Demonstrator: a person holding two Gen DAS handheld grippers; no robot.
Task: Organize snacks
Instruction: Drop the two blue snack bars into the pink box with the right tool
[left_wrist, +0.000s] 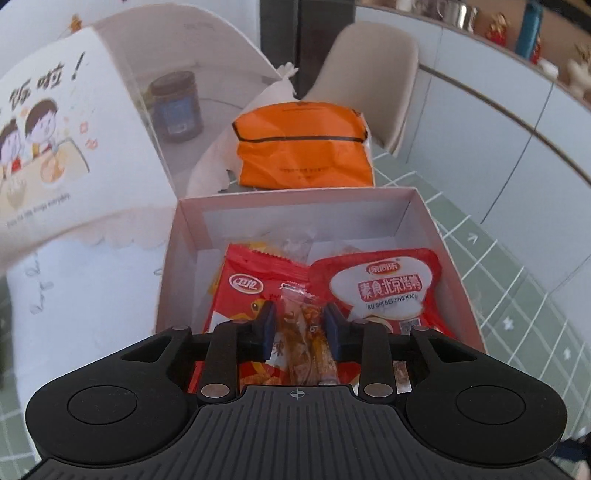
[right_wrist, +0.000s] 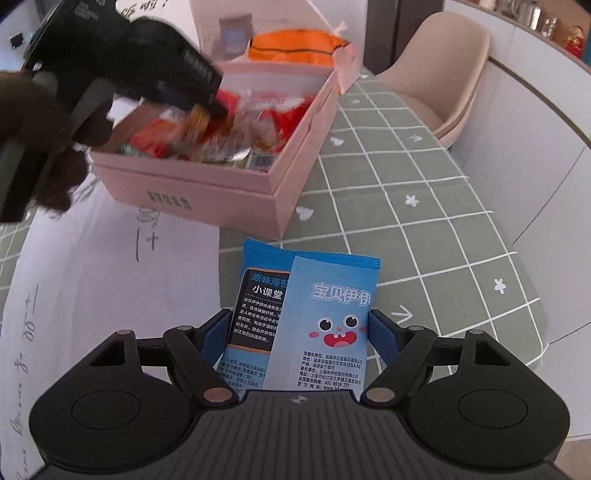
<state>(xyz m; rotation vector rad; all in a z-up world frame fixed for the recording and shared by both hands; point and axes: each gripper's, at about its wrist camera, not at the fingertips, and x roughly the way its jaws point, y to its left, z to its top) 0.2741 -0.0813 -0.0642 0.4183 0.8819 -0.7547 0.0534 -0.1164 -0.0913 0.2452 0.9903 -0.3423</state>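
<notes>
The left gripper (left_wrist: 300, 325) hangs over the pink box (left_wrist: 458, 280), which sits on the counter (right_wrist: 424, 221) with its lid (left_wrist: 74, 122) tipped up at the left. Between its blue fingers (left_wrist: 267, 325) is a small clear packet (left_wrist: 303, 332) of brownish snack; the pads stand a little off its sides and do not look to be pressing, so I read them as apart with the packet loose between, probably dropping or already lying on the pile. Under it lie a red pouch (left_wrist: 243, 288) and a red-and-white pouch (left_wrist: 384, 288). These are light, crinkly film sachets, soft and slippery; they would best be pinched across the flat middle or a sealed end, not the puffed belly, and gently, as the contents may crush. Beyond the box lies an orange bag (left_wrist: 303, 147). In the right view a gloved hand (right_wrist: 40, 147) holds that left tool above the box. The right gripper (right_wrist: 299, 332) has two blue packets (right_wrist: 332, 295) lying between its wide-set fingers (right_wrist: 382, 332), which seem to press the edges lightly, a hold on a thin, flexible load that could slide or buckle. The packets sit just before the box's near wall.
</notes>
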